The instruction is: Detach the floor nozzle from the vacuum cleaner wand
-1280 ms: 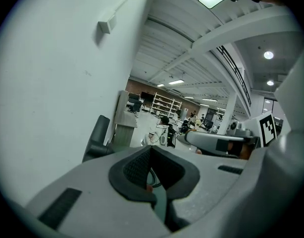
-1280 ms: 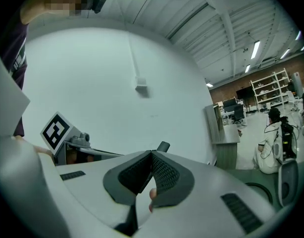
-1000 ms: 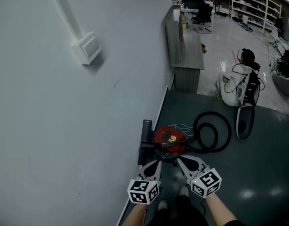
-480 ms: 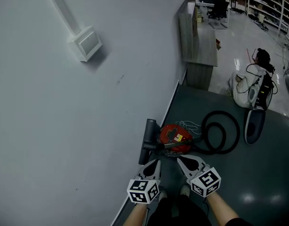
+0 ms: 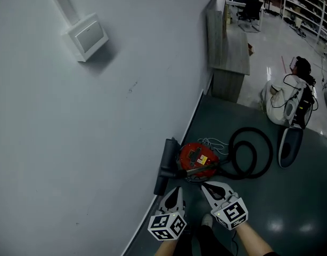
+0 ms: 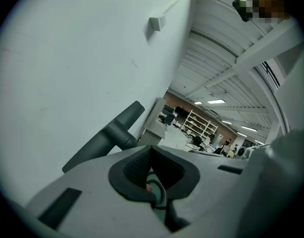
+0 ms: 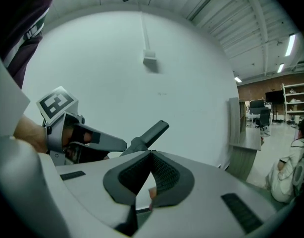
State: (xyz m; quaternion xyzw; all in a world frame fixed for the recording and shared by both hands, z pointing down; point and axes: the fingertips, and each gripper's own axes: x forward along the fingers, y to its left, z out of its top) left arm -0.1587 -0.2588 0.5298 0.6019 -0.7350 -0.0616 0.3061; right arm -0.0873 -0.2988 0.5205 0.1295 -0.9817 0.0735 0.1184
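Left gripper and right gripper are shut, empty. Shut, they could only bump the nozzle ahead.

Dim, cool indoor light; ceiling strips glow far beyond the left gripper; polished floor well ahead of the right gripper glares white; wall box up to its left casts a soft shadow; both gripper views bulge, with black corners; the nearest jaw surfaces look soft.
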